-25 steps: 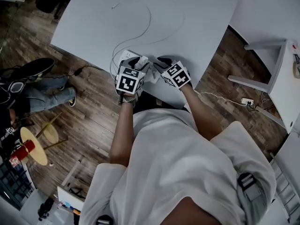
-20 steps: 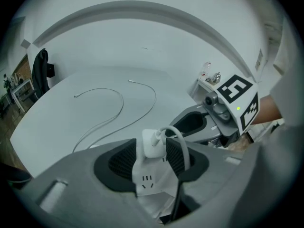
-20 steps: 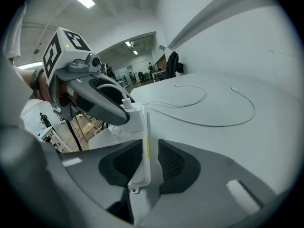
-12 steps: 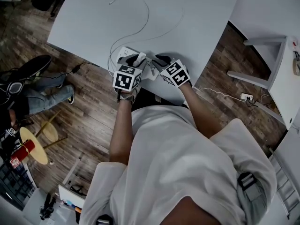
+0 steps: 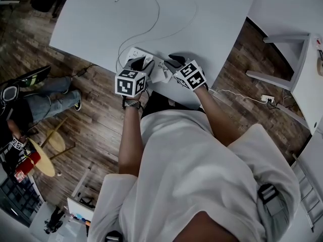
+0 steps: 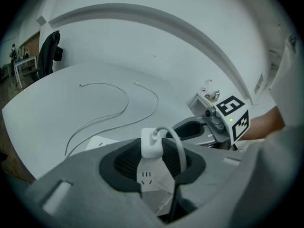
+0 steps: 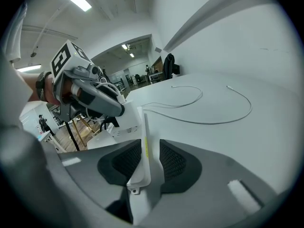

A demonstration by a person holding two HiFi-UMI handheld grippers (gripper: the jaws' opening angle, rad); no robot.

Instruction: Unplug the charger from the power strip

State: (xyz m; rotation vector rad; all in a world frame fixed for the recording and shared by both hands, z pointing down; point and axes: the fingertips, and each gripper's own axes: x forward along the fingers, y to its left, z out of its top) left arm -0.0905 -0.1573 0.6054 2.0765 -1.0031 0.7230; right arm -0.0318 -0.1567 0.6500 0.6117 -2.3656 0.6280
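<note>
The charger [image 6: 151, 145] sits between my left gripper [image 6: 153, 158] jaws, which have just been closing. In the left gripper view the ribbed pads now look to be pressed on its two sides. Its white cable [image 6: 176, 141] loops out of the top and drops over the right pad. The charger's base still meets the socket face of the power strip [image 6: 147, 177] with no gap that I can see, so I judge it is still plugged in: the grip is made and the pull is still to do.

The strip is tipped up on its long edge, and in the right gripper view it runs as a thin white slab between the jaws of my right gripper [image 7: 144, 163]. Those jaws have just been opening a little, yet the pads still seem to bear on its faces low down, so I read that as a hold being reset, not let go. I would want it firm before pulling, or the strip may come along with the charger.

Compared with a second ago, the head view shows the left gripper rolled and drawn slightly outward, so more of the strip shows between the two grippers. The right one has barely shifted. Everything stays at the near edge of the bench [image 5: 212, 29], with two loose cables [image 6: 109, 110] curving well beyond.
</note>
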